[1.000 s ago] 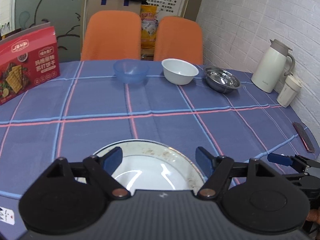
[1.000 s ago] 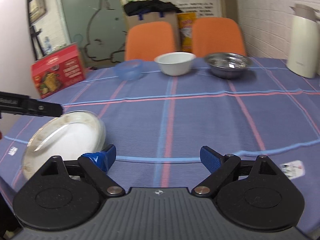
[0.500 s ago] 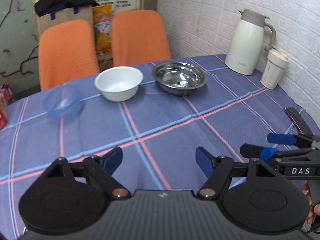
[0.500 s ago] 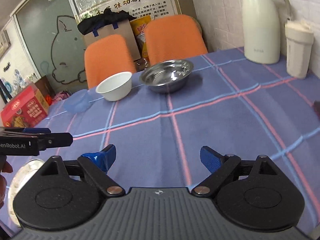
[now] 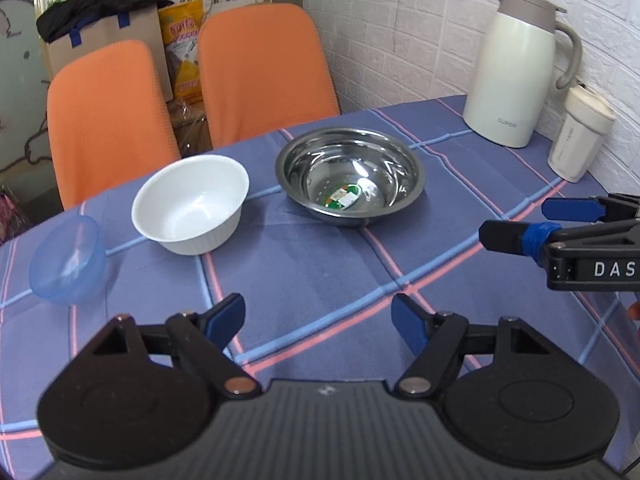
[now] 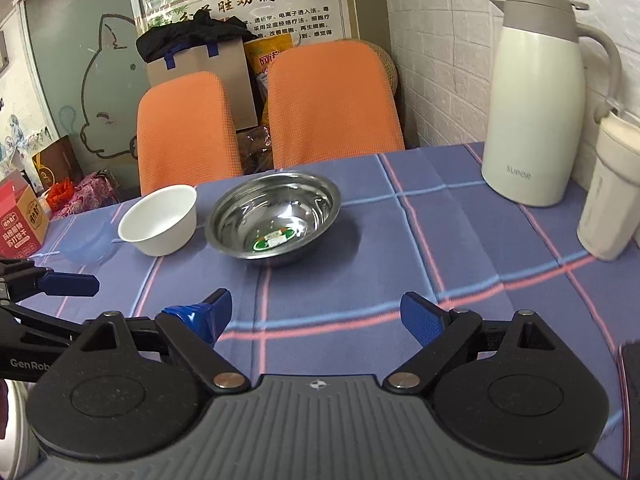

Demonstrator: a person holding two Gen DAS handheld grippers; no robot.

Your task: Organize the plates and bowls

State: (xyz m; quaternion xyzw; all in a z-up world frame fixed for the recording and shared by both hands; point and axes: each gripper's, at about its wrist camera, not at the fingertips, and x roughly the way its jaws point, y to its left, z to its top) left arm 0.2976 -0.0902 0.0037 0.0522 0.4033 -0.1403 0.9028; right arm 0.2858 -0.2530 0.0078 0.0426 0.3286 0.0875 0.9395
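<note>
A steel bowl (image 5: 350, 176) stands at the far side of the table, a white bowl (image 5: 191, 205) to its left and a blue translucent bowl (image 5: 66, 260) further left. The same steel bowl (image 6: 276, 218), white bowl (image 6: 158, 220) and blue bowl (image 6: 86, 242) show in the right wrist view. My left gripper (image 5: 318, 320) is open and empty above the cloth. My right gripper (image 6: 316, 318) is open and empty, short of the steel bowl. A sliver of a white plate (image 6: 16, 436) shows at the lower left edge.
A white thermos jug (image 6: 538, 100) and a cream tumbler (image 6: 610, 188) stand at the right by the brick wall. Two orange chairs (image 5: 264, 68) stand behind the table. A red snack box (image 6: 20, 220) sits at the far left.
Both grippers have swung right and forward, from over the white plate towards the row of bowls. The bowls now look nearer. Both grippers stayed open.
</note>
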